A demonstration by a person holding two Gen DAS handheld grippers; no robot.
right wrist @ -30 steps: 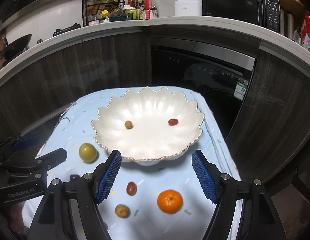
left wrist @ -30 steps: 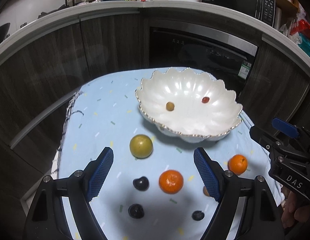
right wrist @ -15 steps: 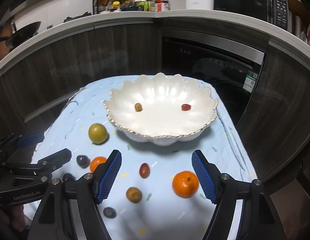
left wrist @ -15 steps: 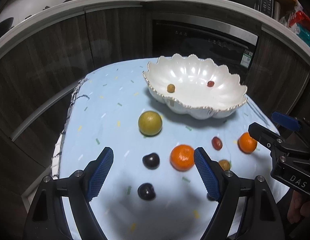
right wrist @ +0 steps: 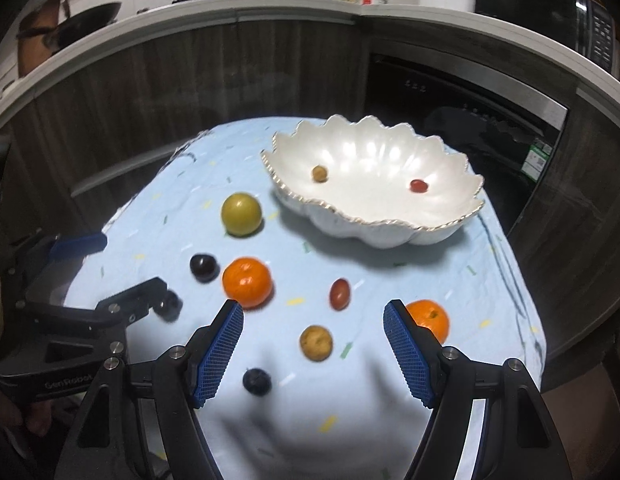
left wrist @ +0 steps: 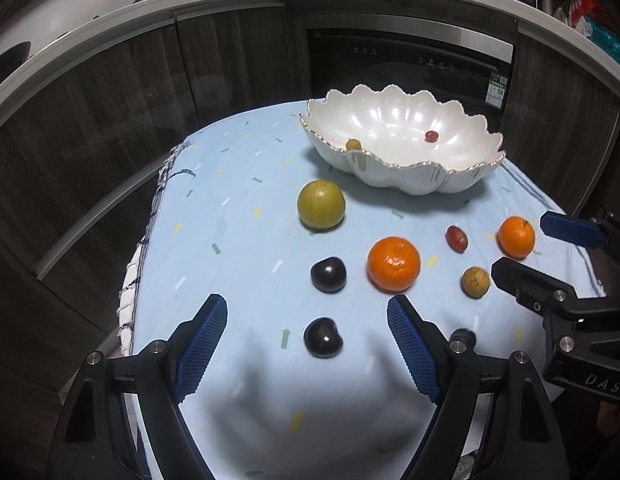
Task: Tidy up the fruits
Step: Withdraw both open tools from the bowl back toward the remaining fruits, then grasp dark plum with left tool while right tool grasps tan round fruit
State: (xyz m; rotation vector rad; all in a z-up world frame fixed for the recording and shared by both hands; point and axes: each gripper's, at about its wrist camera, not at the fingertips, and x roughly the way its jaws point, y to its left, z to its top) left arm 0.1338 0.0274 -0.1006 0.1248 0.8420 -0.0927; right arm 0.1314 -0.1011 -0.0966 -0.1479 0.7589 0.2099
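Left wrist view shows the left gripper [left wrist: 307,344] with jaws spread and empty over a dark plum [left wrist: 323,337] on the surface, likely light, smooth, soft-skinned, best pinched gently across its middle.

Tablecloth [left wrist: 237,184]: pale blue, scattered small dashes of yellow, green, white | bowl [right wrist: 390,236]: pearly white, thin gold scalloped rim | two tangerines [left wrist: 394,265]: bright orange | round fruit [left wrist: 321,205]: yellow-green | plums [left wrist: 328,274]: near-black purple | gripper pads [right wrist: 219,354]: blue, fine grid texture | cabinets [left wrist: 109,128]: dark wood grain
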